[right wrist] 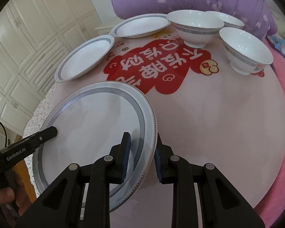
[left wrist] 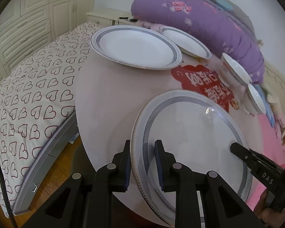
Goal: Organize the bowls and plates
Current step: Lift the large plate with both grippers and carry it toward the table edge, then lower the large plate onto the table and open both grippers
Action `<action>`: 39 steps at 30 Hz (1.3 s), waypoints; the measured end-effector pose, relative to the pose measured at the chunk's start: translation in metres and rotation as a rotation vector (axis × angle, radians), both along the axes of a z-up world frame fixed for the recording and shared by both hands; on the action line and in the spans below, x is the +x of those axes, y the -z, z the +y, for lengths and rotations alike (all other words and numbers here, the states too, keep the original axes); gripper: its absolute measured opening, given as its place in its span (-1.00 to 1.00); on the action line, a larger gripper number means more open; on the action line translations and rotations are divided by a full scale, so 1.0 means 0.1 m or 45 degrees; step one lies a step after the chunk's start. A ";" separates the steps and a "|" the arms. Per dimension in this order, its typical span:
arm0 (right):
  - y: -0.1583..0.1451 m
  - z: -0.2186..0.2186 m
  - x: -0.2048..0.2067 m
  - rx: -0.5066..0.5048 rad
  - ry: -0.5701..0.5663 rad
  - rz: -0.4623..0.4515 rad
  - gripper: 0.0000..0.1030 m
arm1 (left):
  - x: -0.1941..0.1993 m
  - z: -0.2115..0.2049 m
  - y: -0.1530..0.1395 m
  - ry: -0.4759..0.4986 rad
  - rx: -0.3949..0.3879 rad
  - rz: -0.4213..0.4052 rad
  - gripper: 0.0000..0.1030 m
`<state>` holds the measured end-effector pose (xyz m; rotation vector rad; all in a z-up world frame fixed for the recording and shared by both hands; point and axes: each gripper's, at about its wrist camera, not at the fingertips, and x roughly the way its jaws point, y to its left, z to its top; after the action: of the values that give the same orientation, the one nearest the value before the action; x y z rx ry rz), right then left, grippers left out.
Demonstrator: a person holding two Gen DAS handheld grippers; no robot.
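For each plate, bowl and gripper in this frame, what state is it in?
Large plate: tilted, gripped on opposite rims.
Left gripper: shut on the large plate's rim.
Right gripper: fingers straddle the rim; contact unclear.
Two plates: flat on the table, empty.
Three bowls: upright, empty.

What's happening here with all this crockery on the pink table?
A person is tidying dishes with two handheld grippers. Both the left gripper and the right gripper straddle opposite rims of one large white grey-banded plate, apparently lifted at the near edge of the round pink table. Two more matching plates and three white bowls wait at the far side.
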<state>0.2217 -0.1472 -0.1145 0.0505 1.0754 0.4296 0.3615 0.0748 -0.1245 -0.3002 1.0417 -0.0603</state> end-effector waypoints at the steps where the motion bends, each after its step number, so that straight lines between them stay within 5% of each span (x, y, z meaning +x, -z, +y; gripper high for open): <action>1: 0.01 0.00 0.00 -0.002 -0.003 0.003 -0.54 | 0.00 0.00 0.01 0.000 -0.001 0.005 -0.61; 8: 0.03 0.00 0.03 -0.031 -0.014 0.010 -0.47 | -0.01 -0.04 -0.04 0.005 0.052 -0.016 -0.59; 10: 0.00 -0.01 0.04 -0.024 -0.008 -0.003 -0.47 | 0.00 -0.05 -0.09 0.002 0.072 -0.034 -0.40; 12: -0.04 -0.03 0.07 -0.027 0.004 -0.022 -0.37 | -0.01 -0.03 -0.12 -0.007 0.073 -0.047 0.33; 14: -0.07 -0.06 0.10 -0.028 0.020 -0.040 0.25 | -0.04 -0.01 -0.17 -0.036 0.089 -0.084 0.72; 16: -0.10 -0.10 0.14 -0.013 0.040 -0.062 0.72 | -0.06 0.01 -0.24 -0.052 0.101 -0.112 0.82; 18: -0.14 -0.13 0.17 0.007 0.052 -0.080 0.95 | -0.06 0.00 -0.27 -0.063 0.104 -0.118 0.97; 39: -0.84 0.21 0.46 0.087 -0.036 -0.260 1.00 | -0.24 0.01 -0.95 -0.203 0.255 -0.290 0.98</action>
<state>0.2680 -0.1266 -0.0308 0.0508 0.8610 0.4862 0.3379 0.0760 -0.0295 -0.1880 0.7877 0.1498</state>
